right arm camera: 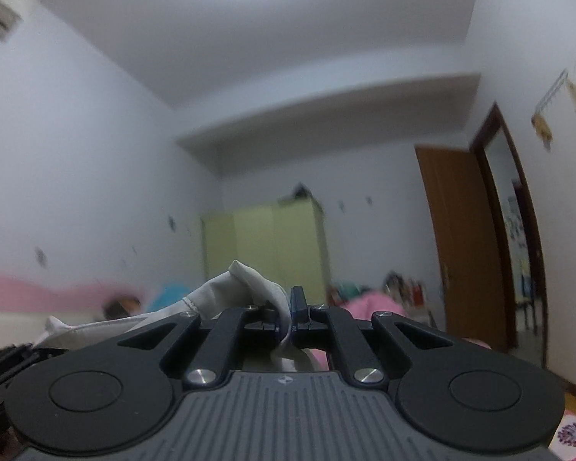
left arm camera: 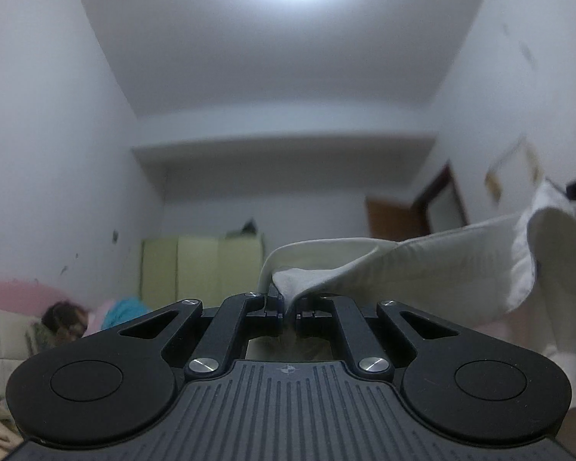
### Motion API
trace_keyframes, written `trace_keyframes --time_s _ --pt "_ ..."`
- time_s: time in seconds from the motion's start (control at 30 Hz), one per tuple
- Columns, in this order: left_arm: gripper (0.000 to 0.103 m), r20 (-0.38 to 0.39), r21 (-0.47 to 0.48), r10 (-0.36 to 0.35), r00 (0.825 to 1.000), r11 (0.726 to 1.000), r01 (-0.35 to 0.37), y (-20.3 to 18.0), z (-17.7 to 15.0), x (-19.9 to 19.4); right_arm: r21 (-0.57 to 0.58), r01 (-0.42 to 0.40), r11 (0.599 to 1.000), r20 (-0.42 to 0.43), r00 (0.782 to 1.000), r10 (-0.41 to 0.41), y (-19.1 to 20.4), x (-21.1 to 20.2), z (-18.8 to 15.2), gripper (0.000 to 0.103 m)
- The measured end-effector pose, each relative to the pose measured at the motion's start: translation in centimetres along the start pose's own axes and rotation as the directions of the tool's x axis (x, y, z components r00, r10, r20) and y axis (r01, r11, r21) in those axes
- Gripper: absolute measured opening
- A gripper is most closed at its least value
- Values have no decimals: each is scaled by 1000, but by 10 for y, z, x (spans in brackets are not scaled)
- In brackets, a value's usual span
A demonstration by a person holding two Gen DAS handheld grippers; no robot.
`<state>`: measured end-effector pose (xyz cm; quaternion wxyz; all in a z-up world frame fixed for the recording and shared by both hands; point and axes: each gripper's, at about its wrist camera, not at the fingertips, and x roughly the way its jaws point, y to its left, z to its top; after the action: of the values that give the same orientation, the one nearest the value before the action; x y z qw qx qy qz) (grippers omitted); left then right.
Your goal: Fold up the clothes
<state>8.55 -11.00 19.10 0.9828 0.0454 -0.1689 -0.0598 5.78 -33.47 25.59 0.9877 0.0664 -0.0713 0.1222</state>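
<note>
White walls and ceiling fill the background, with a pale green wardrobe (left arm camera: 201,265) against the far wall and a brown door (right arm camera: 457,238) standing open at right. Held up in the air, the white garment (left arm camera: 422,265) is stretched between the two tools: the left gripper (left arm camera: 287,309) is clamped on one bunched edge, the right gripper (right arm camera: 286,317) pinched tight on another fold of the same cloth. Pink bedding (right arm camera: 368,301) lies low behind, blurred.
</note>
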Motion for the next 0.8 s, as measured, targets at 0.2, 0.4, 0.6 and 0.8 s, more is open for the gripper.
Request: trace_keyframes --time_s 0.2,0.4,0.6,0.8 --pt "4 -302 90 11 953 996 17 -28 -115 104 29 58 998 -279 959 -48 -43 138 -96 5" --pt "7 -642 118 -6 767 987 107 -16 -253 132 133 167 977 -619 784 -50 -92 231 -269 6" --pt "27 -879 81 -47 474 966 246 -14 -332 153 157 286 945 -815 577 -39 -126 260 -395 22" --pt "69 -837 60 -75 542 972 228 11 -279 141 203 299 933 -793 609 -22 -137 219 -350 70"
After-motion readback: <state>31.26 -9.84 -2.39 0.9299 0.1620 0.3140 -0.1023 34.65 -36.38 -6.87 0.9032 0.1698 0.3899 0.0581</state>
